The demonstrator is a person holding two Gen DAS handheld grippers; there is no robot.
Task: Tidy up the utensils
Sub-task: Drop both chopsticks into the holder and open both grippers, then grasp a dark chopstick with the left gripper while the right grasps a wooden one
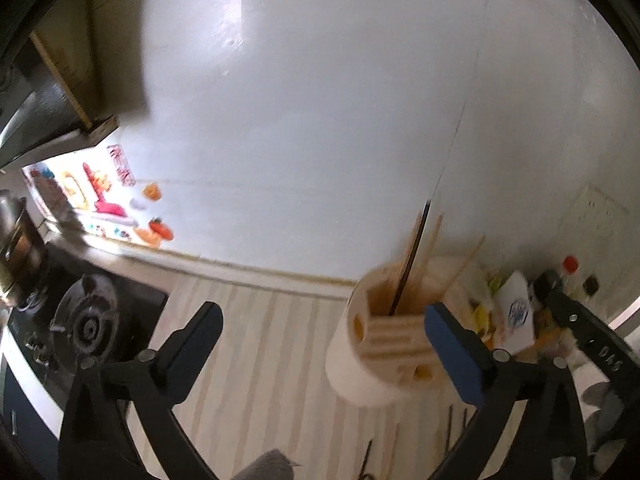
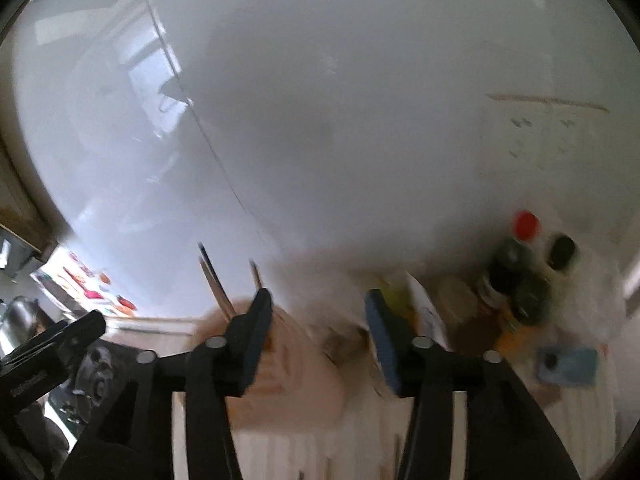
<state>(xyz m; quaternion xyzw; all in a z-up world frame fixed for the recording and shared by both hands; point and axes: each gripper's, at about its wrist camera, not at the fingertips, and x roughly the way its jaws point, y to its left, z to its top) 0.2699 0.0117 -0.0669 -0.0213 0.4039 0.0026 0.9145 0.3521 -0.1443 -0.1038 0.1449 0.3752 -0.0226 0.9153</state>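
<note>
A cream utensil holder (image 1: 372,352) with round holes in its side stands on the striped countertop (image 1: 260,344). Several chopsticks (image 1: 416,256) stick up out of it, one of them dark. My left gripper (image 1: 322,316) is wide open, and the holder sits between its fingers, close to the right pad (image 1: 452,344), with no pad pressing on it. A few dark chopsticks (image 1: 451,426) lie loose on the counter in front. In the right wrist view my right gripper (image 2: 318,312) is open just above the blurred holder (image 2: 292,364) and its chopsticks (image 2: 218,284).
A gas stove (image 1: 84,320) with a metal pot (image 1: 16,240) is at the left. Condiment bottles (image 2: 520,280) and packets (image 1: 516,312) crowd the right, beside a blue flat object (image 2: 568,366). A white wall (image 1: 320,120) rises close behind the counter.
</note>
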